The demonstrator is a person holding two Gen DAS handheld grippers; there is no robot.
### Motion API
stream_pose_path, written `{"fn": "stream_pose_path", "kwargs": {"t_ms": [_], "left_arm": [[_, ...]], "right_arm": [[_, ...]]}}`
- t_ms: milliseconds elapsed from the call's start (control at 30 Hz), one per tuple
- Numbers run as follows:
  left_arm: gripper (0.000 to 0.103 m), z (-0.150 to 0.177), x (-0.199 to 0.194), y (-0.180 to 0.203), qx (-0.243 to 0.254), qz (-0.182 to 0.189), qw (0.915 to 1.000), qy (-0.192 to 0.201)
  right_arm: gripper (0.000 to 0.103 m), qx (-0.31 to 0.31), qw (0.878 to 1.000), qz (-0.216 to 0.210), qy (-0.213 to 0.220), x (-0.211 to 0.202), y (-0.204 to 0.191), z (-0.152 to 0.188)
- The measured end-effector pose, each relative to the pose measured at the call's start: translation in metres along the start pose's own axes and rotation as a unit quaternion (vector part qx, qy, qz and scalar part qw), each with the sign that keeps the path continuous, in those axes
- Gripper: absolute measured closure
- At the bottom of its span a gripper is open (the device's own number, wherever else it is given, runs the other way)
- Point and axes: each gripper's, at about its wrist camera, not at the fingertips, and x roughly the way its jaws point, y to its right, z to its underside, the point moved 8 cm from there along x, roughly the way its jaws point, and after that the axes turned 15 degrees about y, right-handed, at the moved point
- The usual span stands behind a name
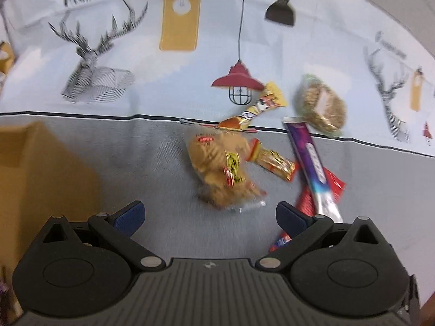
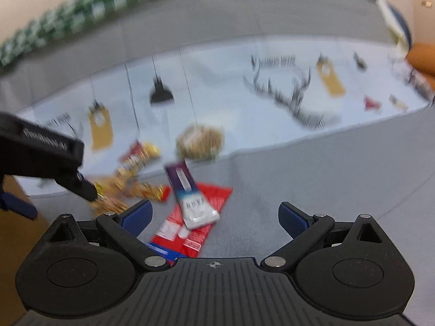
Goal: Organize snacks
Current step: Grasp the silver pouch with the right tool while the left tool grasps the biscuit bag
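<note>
A pile of snacks lies on the printed tablecloth. In the left wrist view a tan bag of snacks [image 1: 220, 168] sits just ahead of my open, empty left gripper [image 1: 209, 214]. Beside it lie a yellow-orange wrapper [image 1: 258, 108], a purple bar [image 1: 310, 152] on a red packet [image 1: 312, 198], and a round clear bag of brown snacks [image 1: 323, 106]. In the blurred right wrist view my right gripper [image 2: 214, 216] is open and empty, just above the red packet [image 2: 204, 212] and purple bar [image 2: 187, 193]. The left gripper [image 2: 54, 160] shows at the left there.
A brown cardboard box [image 1: 35, 179] stands at the left, close to my left gripper. It also shows at the left edge of the right wrist view [image 2: 13, 231]. The cloth [image 1: 136, 149] has a grey band near me and a pale printed area beyond.
</note>
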Motion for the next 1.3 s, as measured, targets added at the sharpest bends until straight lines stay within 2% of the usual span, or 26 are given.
{"fn": "stream_pose_path", "kwargs": {"t_ms": [167, 367, 600, 767, 1100, 1200, 1233, 1267, 1300], "left_arm": [[0.000, -0.007, 0.040, -0.004, 0.015, -0.023, 0.9996, -0.012], [0.000, 0.000, 0.064, -0.002, 0.027, -0.017, 0.9991, -0.028], [0.000, 0.001, 0.071, -0.003, 0.047, -0.021, 0.9985, -0.019], [0.000, 0.000, 0.072, -0.009, 0.050, -0.021, 0.9985, -0.011], [0.000, -0.005, 0.072, -0.012, 0.055, -0.019, 0.9983, 0.006], [0.001, -0.005, 0.070, -0.014, 0.054, -0.018, 0.9984, 0.006], [0.007, -0.006, 0.069, -0.015, 0.053, -0.021, 0.9983, 0.011], [0.023, -0.008, 0.066, -0.015, 0.053, -0.023, 0.9980, 0.025], [0.036, -0.012, 0.062, -0.014, 0.060, -0.020, 0.9969, 0.047]], "right_arm": [[0.004, -0.003, 1.000, 0.004, -0.009, 0.055, -0.007, 0.013], [0.004, -0.034, 0.999, -0.001, -0.010, 0.088, -0.014, 0.014], [0.004, -0.059, 0.998, -0.006, 0.016, 0.090, -0.022, 0.008], [0.006, -0.102, 0.994, -0.016, 0.030, 0.090, -0.035, 0.012], [0.010, -0.072, 0.997, -0.010, 0.005, 0.099, -0.026, 0.019], [0.018, -0.074, 0.997, -0.010, 0.006, 0.099, -0.027, 0.020], [0.027, -0.078, 0.997, -0.011, 0.006, 0.099, -0.028, 0.020], [0.042, -0.082, 0.997, -0.011, 0.005, 0.099, -0.029, 0.021], [0.052, -0.085, 0.996, -0.015, 0.003, 0.099, -0.030, 0.021]]}}
